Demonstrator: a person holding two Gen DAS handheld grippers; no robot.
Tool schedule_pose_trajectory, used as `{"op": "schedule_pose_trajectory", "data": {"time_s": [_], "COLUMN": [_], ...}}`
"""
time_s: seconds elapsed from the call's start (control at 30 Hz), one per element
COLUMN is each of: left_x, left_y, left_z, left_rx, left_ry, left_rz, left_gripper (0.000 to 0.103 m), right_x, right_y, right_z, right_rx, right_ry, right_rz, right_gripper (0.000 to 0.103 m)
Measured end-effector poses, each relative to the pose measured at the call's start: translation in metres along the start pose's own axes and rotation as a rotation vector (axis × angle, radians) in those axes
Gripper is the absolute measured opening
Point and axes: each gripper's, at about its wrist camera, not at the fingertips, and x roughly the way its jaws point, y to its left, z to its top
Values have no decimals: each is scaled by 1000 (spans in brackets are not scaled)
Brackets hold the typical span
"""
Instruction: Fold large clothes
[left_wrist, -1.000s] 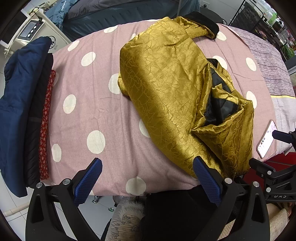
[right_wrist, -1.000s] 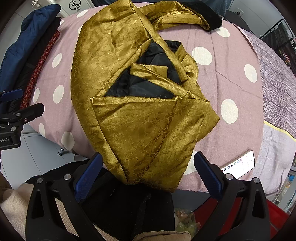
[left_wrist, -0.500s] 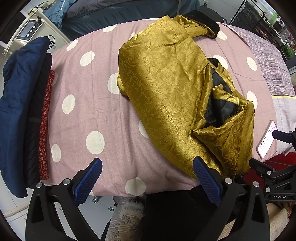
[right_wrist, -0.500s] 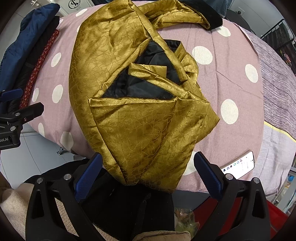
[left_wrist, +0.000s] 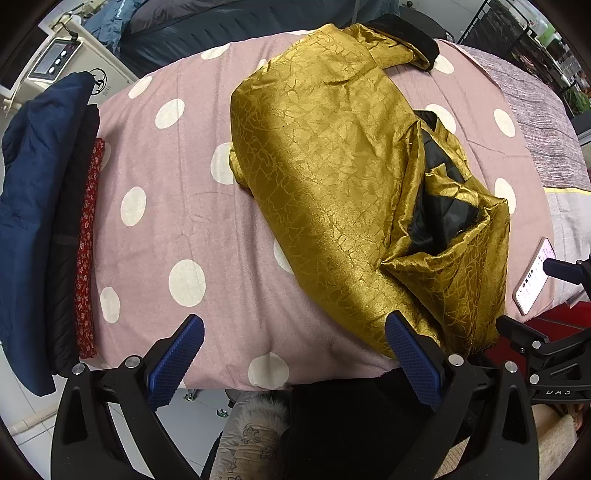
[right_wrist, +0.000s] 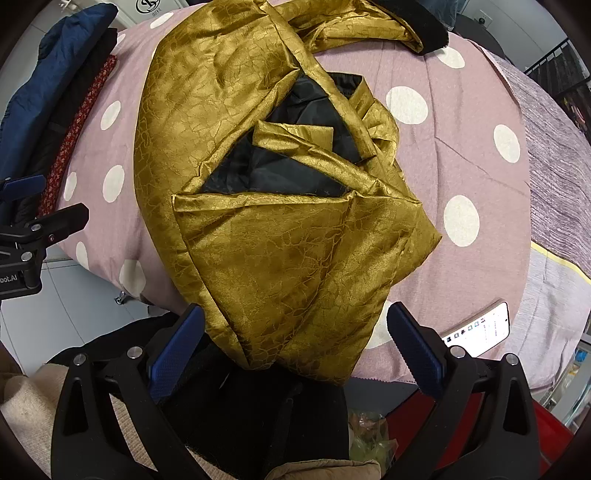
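**Gold jacket lies rumpled on a polka-dot bed, both grippers wide and empty**

A shiny gold jacket (left_wrist: 332, 192) with a crackle pattern sprawls across a mauve cover with white dots (left_wrist: 177, 221), its black lining (right_wrist: 273, 173) showing through a triangular opening where the front panels fall apart. Seen from the right gripper (right_wrist: 295, 343), the garment lies straight ahead of the jaws, its near hem spilling over the bed's edge and hanging between the two blue-padded fingers without touching either. The jaws stand wide apart and grip nothing. From the left gripper (left_wrist: 295, 354), the jacket lies ahead and toward the right-hand finger, whose pad overlaps the near hem in the picture; contact cannot be told. These jaws also stand wide, with bare dotted cover between them. A black-trimmed sleeve cuff (left_wrist: 410, 37) reaches the far side of the bed.

To the left of the left jaws, a stack of folded clothes (left_wrist: 44, 221) in navy, black and red print lies along the bed's edge. A phone (right_wrist: 480, 332) with a lit screen rests face up just beyond the right gripper's right-hand finger, on the cover near a grey striped blanket (right_wrist: 550, 155). Beyond the bed stand a cream appliance with a control panel (left_wrist: 55, 62) and a dark wire rack (left_wrist: 524, 44). Pale floor tiles (right_wrist: 85, 295) show below the mattress edge.
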Motion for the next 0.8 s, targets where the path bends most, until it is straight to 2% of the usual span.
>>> {"op": "schedule_pose_trajectory", "data": {"time_s": [0.57, 0.7, 0.8], "left_x": [12, 6, -4], "left_y": [-7, -7, -1], "left_z": [15, 27, 49], "left_rx": [16, 21, 19], "left_ry": [34, -4, -67], "left_rz": [-19, -32, -26], "left_gripper": [96, 96, 96], "right_x": [12, 10, 3], "right_y": [-8, -18, -37], "right_z": [7, 12, 23], "right_rx": [9, 33, 87], "right_ry": [40, 19, -46], "right_rz": [14, 36, 62], "right_gripper": [97, 97, 97]}}
